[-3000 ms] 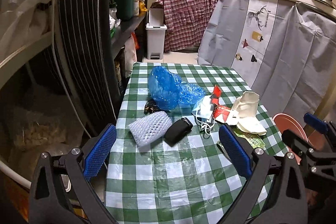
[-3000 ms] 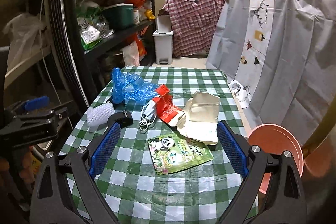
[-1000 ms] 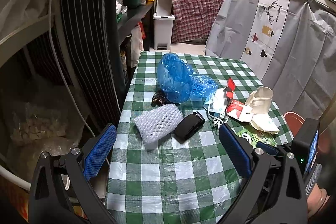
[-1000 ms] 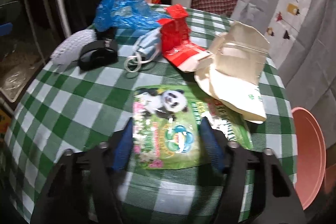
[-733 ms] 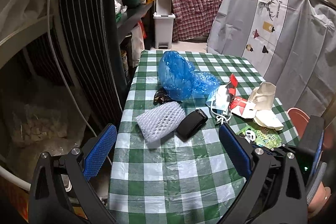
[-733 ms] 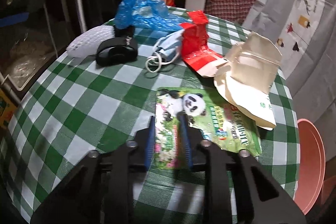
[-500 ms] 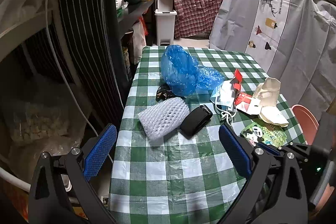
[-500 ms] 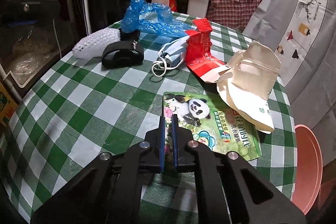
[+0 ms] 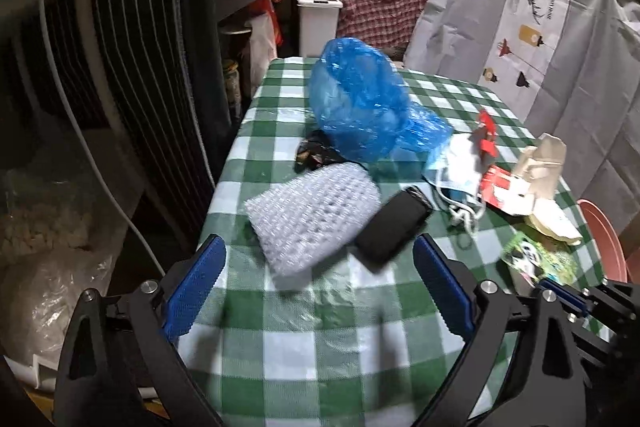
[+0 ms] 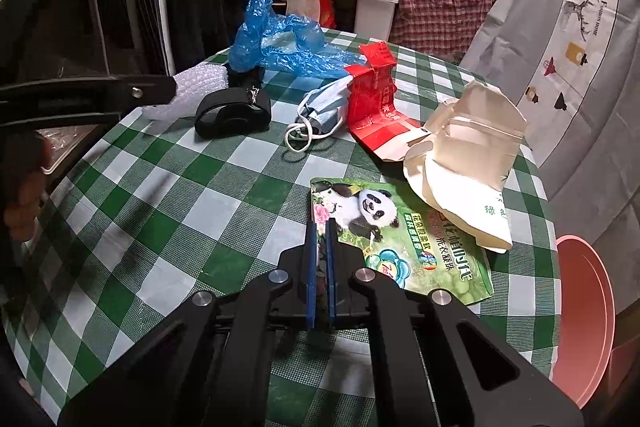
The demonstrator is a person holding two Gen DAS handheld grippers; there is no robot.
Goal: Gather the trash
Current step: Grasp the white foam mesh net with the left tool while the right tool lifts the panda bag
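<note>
On the checked tabletop (image 10: 208,203), the right gripper (image 10: 319,259) has its fingers clenched on the near left edge of the panda pouch (image 10: 400,239), whose long side runs away rightward. The left gripper (image 9: 316,291) hangs released near the white mesh bag (image 9: 312,215), well apart from the pouch.

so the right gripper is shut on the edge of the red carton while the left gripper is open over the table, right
Not quite. The right gripper is shut on the edge of the green panda pouch, not the red carton, which lies untouched farther back; the right wrist view shows it. The left gripper is indeed open over the table.
</note>
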